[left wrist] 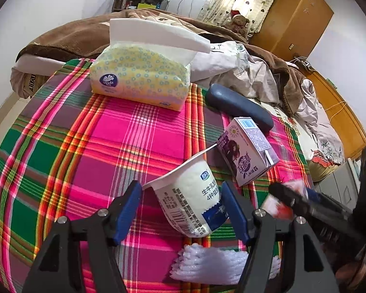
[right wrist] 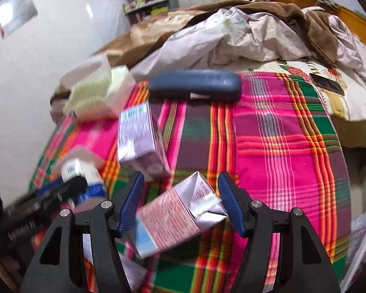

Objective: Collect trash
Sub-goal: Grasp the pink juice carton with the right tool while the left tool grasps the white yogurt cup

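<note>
My left gripper is closed on a white yogurt cup, tilted on its side above the plaid cloth; the cup also shows in the right wrist view. My right gripper grips a pink-and-silver drink carton, seen blurred in the left wrist view. A purple milk carton lies on the cloth just beyond both grippers, also in the right wrist view. White crinkled plastic lies under the left gripper.
A tissue pack stands at the cloth's far side. A dark blue case lies right of it. A phone rests on the bedding at the far right. Rumpled blankets lie behind.
</note>
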Available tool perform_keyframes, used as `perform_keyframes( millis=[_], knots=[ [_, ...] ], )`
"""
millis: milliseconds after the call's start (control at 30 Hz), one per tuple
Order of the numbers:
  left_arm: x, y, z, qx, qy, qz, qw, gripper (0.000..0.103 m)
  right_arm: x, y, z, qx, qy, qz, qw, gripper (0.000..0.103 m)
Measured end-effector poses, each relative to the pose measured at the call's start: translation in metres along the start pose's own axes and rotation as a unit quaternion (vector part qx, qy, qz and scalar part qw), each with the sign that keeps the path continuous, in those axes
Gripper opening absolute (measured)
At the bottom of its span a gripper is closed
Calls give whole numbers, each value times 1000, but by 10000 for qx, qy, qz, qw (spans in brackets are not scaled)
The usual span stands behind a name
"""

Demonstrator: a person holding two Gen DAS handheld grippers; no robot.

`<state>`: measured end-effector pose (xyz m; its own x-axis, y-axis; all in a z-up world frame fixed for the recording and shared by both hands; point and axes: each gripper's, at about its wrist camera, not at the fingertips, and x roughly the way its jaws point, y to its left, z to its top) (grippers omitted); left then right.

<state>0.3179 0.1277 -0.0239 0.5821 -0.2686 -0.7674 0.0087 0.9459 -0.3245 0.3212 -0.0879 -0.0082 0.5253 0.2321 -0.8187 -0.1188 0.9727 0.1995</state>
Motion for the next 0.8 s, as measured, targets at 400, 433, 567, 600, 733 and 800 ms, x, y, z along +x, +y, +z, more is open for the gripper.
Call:
perform_keyframes(
  millis=[400, 433, 567, 600, 733, 800],
  knots=[
    [14, -10, 6, 10, 80, 16, 10000, 70, -14, -18, -21, 100, 100, -70, 9999, 65],
    [14, -10, 5, 19, 88, -19, 10000, 70, -13, -19, -23, 200, 67, -11, 9998, 65],
    [15, -7, 2, -47, 122, -93, 9999, 68, -6, -14, -23, 324, 137, 214, 9992, 65],
    [15, -6, 2, -64, 153, -143, 9998, 65, -4, -11, -24, 299, 130, 254, 9991, 64],
    [12, -8, 2, 90, 164, -172, 9997, 59, -2, -2, -28, 187, -4, 256, 9995, 62],
    [11, -9, 1, 94, 176, -177, 9996, 59, -4, -2, -27, 173, -54, 261, 9995, 57]
  ],
)
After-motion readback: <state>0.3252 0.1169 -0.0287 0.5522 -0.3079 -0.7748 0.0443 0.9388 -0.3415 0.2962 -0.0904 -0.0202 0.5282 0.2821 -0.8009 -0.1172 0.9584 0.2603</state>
